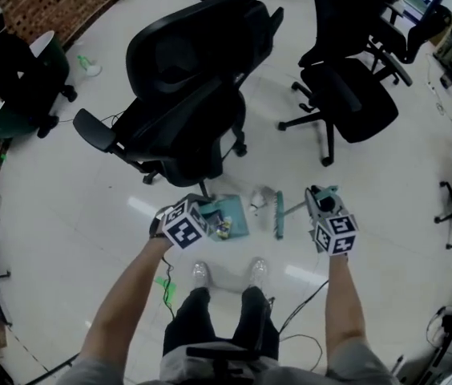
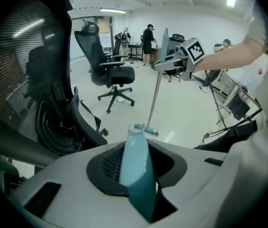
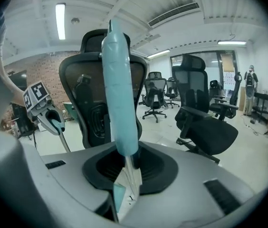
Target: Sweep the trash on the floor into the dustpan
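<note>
My left gripper (image 1: 194, 215) is shut on the teal handle (image 2: 136, 167) of a teal dustpan (image 1: 228, 217), which sits low over the white floor just ahead of my feet. A few small bits lie on the pan. My right gripper (image 1: 322, 204) is shut on the teal grip (image 3: 119, 94) of a broom. Its thin stick (image 2: 155, 91) runs down to the teal broom head (image 1: 280, 213), a little right of the pan. A crumpled white piece of trash (image 1: 259, 200) lies on the floor between pan and broom head.
A black office chair (image 1: 186, 95) stands right behind the dustpan, its base close to the pan. A second black chair (image 1: 346, 95) is at the back right. Cables (image 1: 298, 315) trail by my feet. Dark bins (image 1: 14, 79) stand at the left wall. People (image 2: 148, 37) stand far off.
</note>
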